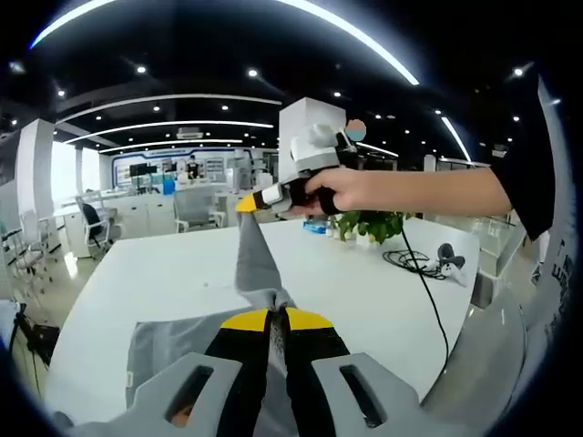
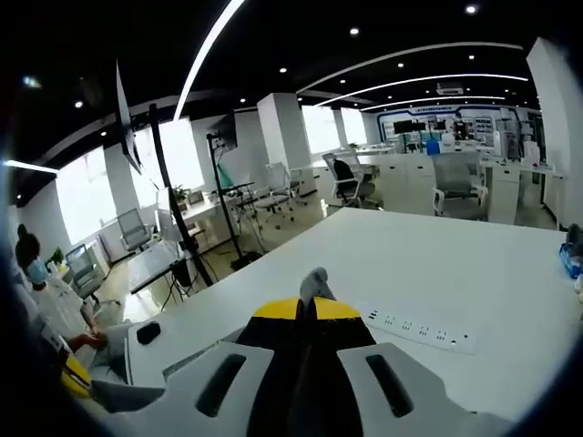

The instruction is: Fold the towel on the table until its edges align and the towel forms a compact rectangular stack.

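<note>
The grey towel (image 1: 258, 264) is stretched in a taut strip above the white table (image 1: 164, 273), and the rest of it lies bunched on the table at the lower left. My left gripper (image 1: 278, 318), yellow-tipped, is shut on the near end of the strip. A hand holds my right gripper (image 1: 248, 204), which is shut on the far end, higher up. In the right gripper view, my right gripper (image 2: 306, 308) is shut, with a tuft of grey towel (image 2: 316, 282) poking out past its tips.
A white power strip (image 2: 419, 330) lies on the table (image 2: 474, 264), with a small black object (image 2: 148, 332) near its left edge. A potted plant (image 1: 369, 224), a black cable (image 1: 417, 264) and a small black fan-shaped thing (image 1: 450, 258) sit at the far right. Office chairs and desks stand beyond.
</note>
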Motion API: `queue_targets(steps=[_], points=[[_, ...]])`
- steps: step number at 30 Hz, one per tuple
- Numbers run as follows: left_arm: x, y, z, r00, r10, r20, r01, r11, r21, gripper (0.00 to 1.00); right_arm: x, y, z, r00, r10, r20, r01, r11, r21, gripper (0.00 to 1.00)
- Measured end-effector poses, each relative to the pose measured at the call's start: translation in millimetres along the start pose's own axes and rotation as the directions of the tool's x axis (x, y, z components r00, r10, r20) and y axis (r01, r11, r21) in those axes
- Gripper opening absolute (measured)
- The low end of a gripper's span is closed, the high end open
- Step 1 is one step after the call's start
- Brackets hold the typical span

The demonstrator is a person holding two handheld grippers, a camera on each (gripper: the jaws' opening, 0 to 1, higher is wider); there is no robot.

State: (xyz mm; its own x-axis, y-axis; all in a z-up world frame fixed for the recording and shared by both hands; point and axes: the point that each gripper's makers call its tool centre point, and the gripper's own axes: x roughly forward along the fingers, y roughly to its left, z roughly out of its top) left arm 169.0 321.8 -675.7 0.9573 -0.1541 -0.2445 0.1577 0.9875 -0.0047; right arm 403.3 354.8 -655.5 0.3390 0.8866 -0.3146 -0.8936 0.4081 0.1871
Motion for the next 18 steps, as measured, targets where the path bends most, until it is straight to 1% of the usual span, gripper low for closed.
queue_targets(steps=[10, 12, 18], points=[[-9, 19.8, -11.1, 0.999, 0.054, -0.009, -0.054, 0.998, -0.022, 0.05, 28, 20, -4.6, 0.999, 0.045, -0.027, -0.046, 0.999, -0.016, 0.01], [-11, 24.5, -13.6, 0.998, 0.063, -0.012, -0.063, 0.998, -0.027, 0.05, 31, 23, -5.3, 0.998, 0.050, -0.032, -0.051, 0.999, -0.018, 0.01], [-15, 30.2, -14.4, 0.997, 0.083, -0.005, -0.083, 0.996, -0.039, 0.05, 39, 30, -4.2, 0.997, 0.063, -0.040, -0.064, 0.998, -0.028, 0.01]])
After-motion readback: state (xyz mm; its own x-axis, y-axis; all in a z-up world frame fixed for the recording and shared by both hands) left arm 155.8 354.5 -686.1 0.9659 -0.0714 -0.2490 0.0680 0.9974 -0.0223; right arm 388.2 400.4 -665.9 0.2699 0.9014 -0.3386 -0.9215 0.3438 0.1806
